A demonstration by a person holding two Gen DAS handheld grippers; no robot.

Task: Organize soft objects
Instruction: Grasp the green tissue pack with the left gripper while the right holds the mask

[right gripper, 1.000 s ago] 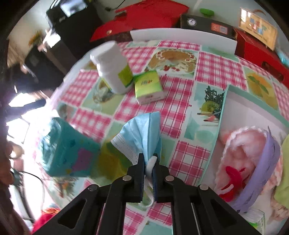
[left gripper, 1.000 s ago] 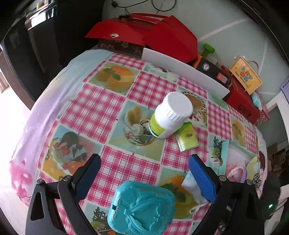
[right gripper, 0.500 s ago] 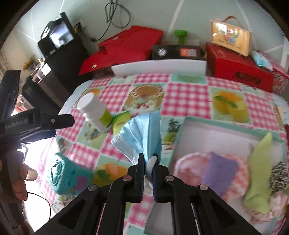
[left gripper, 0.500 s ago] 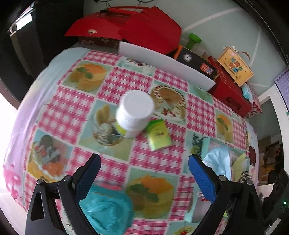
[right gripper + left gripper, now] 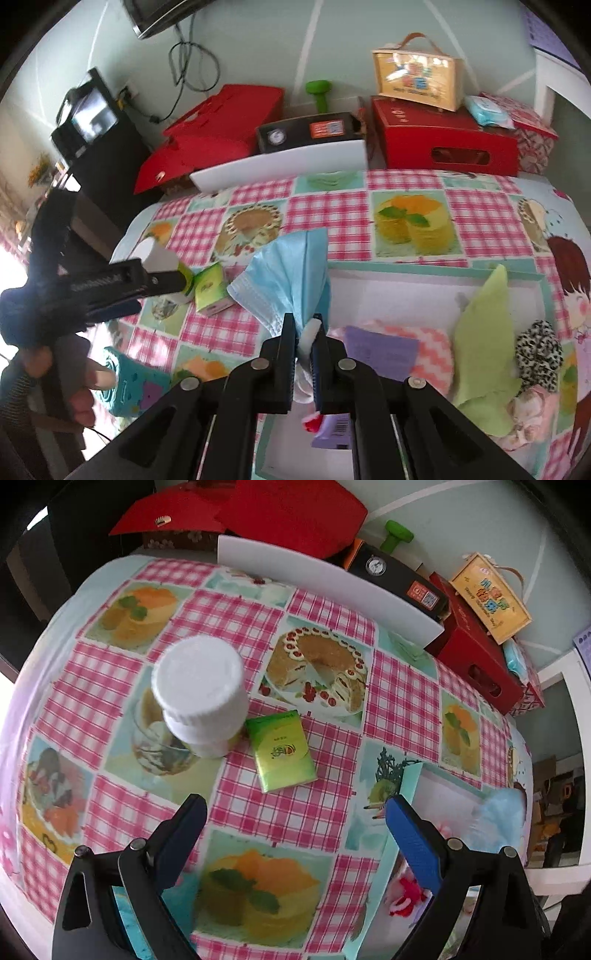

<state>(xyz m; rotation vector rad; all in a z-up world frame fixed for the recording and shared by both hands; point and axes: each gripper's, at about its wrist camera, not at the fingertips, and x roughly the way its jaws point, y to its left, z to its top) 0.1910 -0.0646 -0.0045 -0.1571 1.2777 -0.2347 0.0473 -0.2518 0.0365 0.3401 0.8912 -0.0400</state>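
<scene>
My right tongs are pinched nearly closed on the gathered end of a blue face mask, which fans up and away from the tips, its pleated body hanging off the worktop with the long axis running roughly along the line the tongs point. My left tongs stand wide apart with nothing between them, hovering over the checked cloth, the white pill bottle and the green tissue pack lying ahead of them. The relation that matters now is mask to tray: from the right wrist view the tray sits just beyond and to the right of the tongs, its near wall directly under the tips, already holding a pink knitted piece, a purple card, a green cloth and a spotted scrunchie. So the right hand is plainly the nearer one, and I judge the mask needs only to go forward and slightly right before it comes down onto the bare white floor of the tray. In the left view the mask shows only as a pale blue blur at the tray's edge, so I can't be sure how far over the rim it already hangs.
</scene>
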